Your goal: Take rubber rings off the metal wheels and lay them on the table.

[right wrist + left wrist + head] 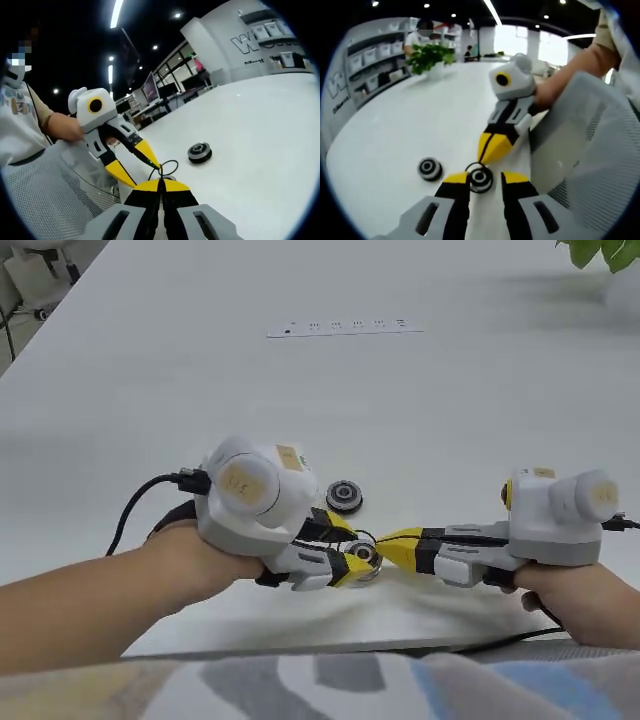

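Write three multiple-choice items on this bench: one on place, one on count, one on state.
1. Where is the loose metal wheel?
A. on the table, untouched
B. on a shelf
C. in a box

2. How many metal wheels are in sight?
A. one
B. two
C. four

3. How is the right gripper?
A. wide open
B. shut on a rubber ring
C. lying unheld

Answers: A, it lies clear of the jaws. B, the loose one plus a held wheel between the left gripper's jaws. B, its yellow tips meet on the thin black ring.
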A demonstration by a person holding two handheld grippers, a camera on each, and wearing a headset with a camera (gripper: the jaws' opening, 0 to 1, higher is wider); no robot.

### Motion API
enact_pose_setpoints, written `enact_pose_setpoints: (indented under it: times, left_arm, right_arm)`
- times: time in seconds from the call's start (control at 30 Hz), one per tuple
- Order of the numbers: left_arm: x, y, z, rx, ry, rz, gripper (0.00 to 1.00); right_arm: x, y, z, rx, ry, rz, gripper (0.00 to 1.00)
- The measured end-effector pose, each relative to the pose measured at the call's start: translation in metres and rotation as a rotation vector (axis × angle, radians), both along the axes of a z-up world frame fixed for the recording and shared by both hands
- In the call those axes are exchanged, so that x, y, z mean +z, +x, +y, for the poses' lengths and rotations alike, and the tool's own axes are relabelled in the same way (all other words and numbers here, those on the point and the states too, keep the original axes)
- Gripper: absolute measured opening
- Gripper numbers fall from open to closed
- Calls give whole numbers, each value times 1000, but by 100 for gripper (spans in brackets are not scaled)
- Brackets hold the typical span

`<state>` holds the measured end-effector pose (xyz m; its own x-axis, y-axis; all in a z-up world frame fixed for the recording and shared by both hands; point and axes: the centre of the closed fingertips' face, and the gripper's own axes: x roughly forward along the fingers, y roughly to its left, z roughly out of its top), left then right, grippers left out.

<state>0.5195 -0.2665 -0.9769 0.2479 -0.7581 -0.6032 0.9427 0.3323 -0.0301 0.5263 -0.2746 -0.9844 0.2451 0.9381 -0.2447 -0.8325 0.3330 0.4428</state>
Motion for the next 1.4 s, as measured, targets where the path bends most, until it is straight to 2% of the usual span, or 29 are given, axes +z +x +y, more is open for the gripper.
enact_pose_setpoints:
  times: [0.2, 0.4, 0.67, 0.87, 1.07, 1.4]
  left_arm:
    - [13, -6, 12, 1, -17, -9, 33]
    - [28, -7, 28, 42, -55, 9, 41]
    - [49, -2, 54, 118, -92, -21, 49]
    - [54, -6, 70, 153, -97, -30, 52]
    - [56, -11, 85, 183, -99, -24, 59]
    - [65, -9, 105, 237, -118, -42, 65]
  right_arm:
    - [3, -1, 1, 7, 3, -1, 0]
    - [7, -1, 3, 17, 4, -2, 0]
    - [16, 1, 11, 41, 9, -12, 0]
    - [19, 3, 17, 60, 6, -19, 0]
    - [19, 3, 23, 93, -12, -25, 0]
    - [16, 5, 37, 146, -47, -35, 0]
